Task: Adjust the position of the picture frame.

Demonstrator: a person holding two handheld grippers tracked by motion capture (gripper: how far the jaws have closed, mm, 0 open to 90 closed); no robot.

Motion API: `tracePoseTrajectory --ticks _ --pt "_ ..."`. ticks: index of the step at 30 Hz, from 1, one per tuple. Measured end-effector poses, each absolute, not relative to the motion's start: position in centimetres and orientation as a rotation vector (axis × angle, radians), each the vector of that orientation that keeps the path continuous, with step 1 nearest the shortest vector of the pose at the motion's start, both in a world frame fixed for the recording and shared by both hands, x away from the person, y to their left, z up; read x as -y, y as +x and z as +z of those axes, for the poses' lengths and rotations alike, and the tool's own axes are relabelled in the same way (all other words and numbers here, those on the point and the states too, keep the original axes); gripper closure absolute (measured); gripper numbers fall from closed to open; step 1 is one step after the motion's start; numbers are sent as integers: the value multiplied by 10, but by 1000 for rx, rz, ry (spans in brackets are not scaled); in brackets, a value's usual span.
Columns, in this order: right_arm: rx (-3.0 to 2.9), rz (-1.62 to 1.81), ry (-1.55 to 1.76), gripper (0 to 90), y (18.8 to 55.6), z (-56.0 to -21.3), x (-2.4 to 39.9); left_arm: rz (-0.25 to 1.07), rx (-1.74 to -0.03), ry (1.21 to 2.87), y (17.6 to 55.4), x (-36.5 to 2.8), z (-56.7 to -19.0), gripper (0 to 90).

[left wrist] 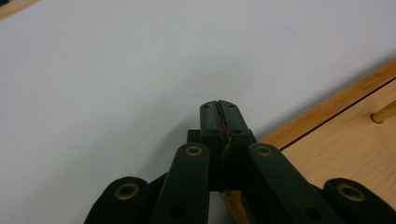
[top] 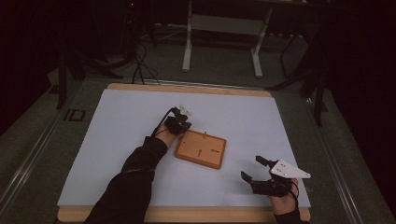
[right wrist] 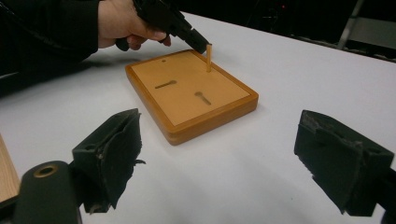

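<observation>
A flat wooden board (top: 201, 150) with two keyhole-shaped slots and a small hole lies mid-table. One thin wooden peg (top: 205, 135) stands upright near its far edge. My left gripper (top: 183, 125) is at the board's far left corner with its jaws shut. In the left gripper view the closed tips (left wrist: 219, 112) hover over the white table just off the board's edge (left wrist: 327, 116), with the peg (left wrist: 385, 112) at the right. In the right gripper view the left gripper (right wrist: 198, 44) sits right beside the peg (right wrist: 208, 57). My right gripper (top: 251, 168) stands open near the front right, with nothing between its fingers (right wrist: 112, 149).
The white table top (top: 116, 140) has a wooden rim (top: 187, 88) at the back and front. Beyond it stand a metal frame's legs (top: 188, 51) and dark cables (top: 140, 60) on the floor. A dark sleeve (top: 135, 172) crosses the front left.
</observation>
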State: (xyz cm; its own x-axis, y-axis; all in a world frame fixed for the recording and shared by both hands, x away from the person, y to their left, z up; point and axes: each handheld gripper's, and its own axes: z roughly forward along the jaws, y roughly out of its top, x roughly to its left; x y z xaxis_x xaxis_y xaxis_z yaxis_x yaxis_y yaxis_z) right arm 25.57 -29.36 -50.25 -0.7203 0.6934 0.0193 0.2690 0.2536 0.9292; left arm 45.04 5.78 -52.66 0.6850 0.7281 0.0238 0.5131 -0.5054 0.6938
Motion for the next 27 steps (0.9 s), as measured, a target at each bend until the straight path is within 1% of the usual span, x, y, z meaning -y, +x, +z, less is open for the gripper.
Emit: tracePoseTrajectory --ticks 11,22,27 --pt "-2137 1462 878 145 256 -503 293 378 -964 2224 433 -70 -526 900" --pt "-2135 1463 882 150 256 -503 292 375 -962 2237 416 -77 -525 900" --pt "-2137 1461 880 160 256 -503 291 357 -954 2245 414 -80 -525 900"
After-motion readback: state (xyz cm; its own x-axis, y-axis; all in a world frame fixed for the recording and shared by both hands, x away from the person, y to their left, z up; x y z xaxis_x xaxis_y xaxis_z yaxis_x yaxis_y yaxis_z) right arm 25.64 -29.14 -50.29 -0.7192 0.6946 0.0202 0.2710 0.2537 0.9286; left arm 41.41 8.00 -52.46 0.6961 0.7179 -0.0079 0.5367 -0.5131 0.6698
